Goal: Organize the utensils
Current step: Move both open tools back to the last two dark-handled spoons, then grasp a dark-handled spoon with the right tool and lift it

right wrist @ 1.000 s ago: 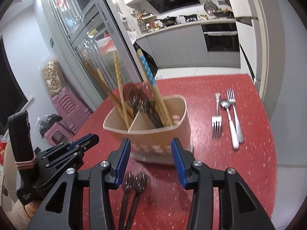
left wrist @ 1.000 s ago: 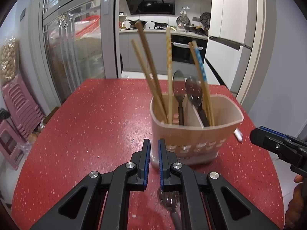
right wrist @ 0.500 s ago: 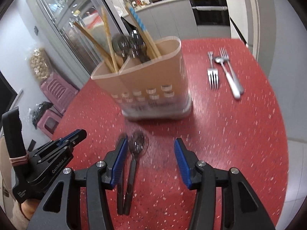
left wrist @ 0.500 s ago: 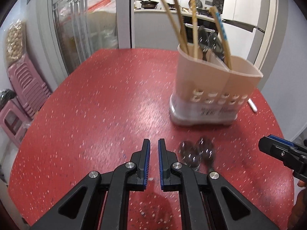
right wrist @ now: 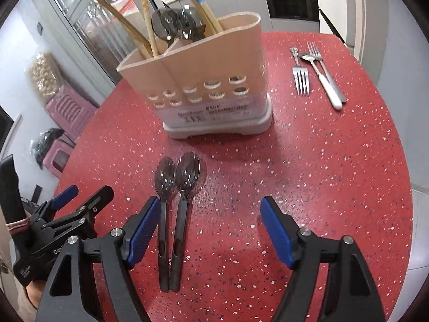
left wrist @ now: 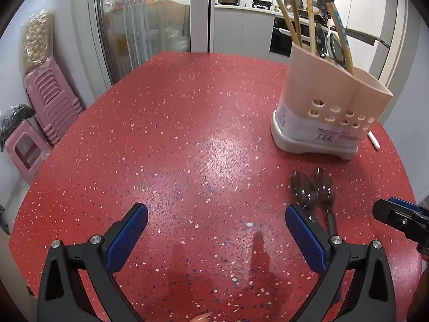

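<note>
At the lower left of the right wrist view we see our left claw [right wrist: 80, 196], its jaws just sprung wide with nothing between them. Just right of it, two dark spoons [right wrist: 177, 187] lie side by side on the red tabletop [right wrist: 321, 174], handles beside the left finger of our right claw [right wrist: 210, 224], whose jaws have just been opening, gripping nothing. Above stands the beige utensil holder [right wrist: 214, 86] with chopsticks and spoons. At upper right lie two forks and a white-handled spoon [right wrist: 319, 72].
</note>
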The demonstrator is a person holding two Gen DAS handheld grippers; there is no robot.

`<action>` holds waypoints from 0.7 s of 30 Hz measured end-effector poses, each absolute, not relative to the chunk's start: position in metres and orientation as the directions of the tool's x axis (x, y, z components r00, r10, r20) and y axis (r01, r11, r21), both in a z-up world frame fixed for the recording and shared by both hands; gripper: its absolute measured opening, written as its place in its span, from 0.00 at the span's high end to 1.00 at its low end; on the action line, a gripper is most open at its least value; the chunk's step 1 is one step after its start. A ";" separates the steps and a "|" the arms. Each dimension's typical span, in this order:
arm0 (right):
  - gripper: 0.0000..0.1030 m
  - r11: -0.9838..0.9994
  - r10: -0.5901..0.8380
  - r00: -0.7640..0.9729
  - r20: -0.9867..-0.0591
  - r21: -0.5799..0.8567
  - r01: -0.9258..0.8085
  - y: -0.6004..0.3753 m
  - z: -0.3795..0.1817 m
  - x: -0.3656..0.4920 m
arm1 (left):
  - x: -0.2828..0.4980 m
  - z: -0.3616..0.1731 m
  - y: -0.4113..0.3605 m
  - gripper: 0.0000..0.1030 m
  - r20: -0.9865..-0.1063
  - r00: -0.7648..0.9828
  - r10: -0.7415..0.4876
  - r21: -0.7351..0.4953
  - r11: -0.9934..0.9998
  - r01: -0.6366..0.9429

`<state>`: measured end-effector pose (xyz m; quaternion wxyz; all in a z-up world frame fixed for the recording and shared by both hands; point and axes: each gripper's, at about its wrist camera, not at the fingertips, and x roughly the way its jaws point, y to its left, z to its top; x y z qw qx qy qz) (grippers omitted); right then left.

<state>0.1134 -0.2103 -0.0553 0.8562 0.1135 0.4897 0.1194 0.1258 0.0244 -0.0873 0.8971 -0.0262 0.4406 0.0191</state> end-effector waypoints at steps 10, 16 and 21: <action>0.31 0.969 0.247 0.403 -0.881 0.223 -0.105 -0.177 -0.076 0.131 | 0.122 -0.097 0.039 0.00 -0.811 0.585 0.009 -0.040 0.997 -0.071; 0.41 0.980 0.193 0.371 -0.908 0.162 -0.114 -0.162 -0.084 0.143 | 0.126 -0.098 0.043 0.00 -0.813 0.581 0.027 -0.033 0.995 -0.092; 0.44 0.984 0.156 0.363 -0.919 0.115 -0.132 -0.148 -0.083 0.148 | 0.129 -0.097 0.043 0.00 -0.814 0.581 0.021 -0.041 0.995 -0.093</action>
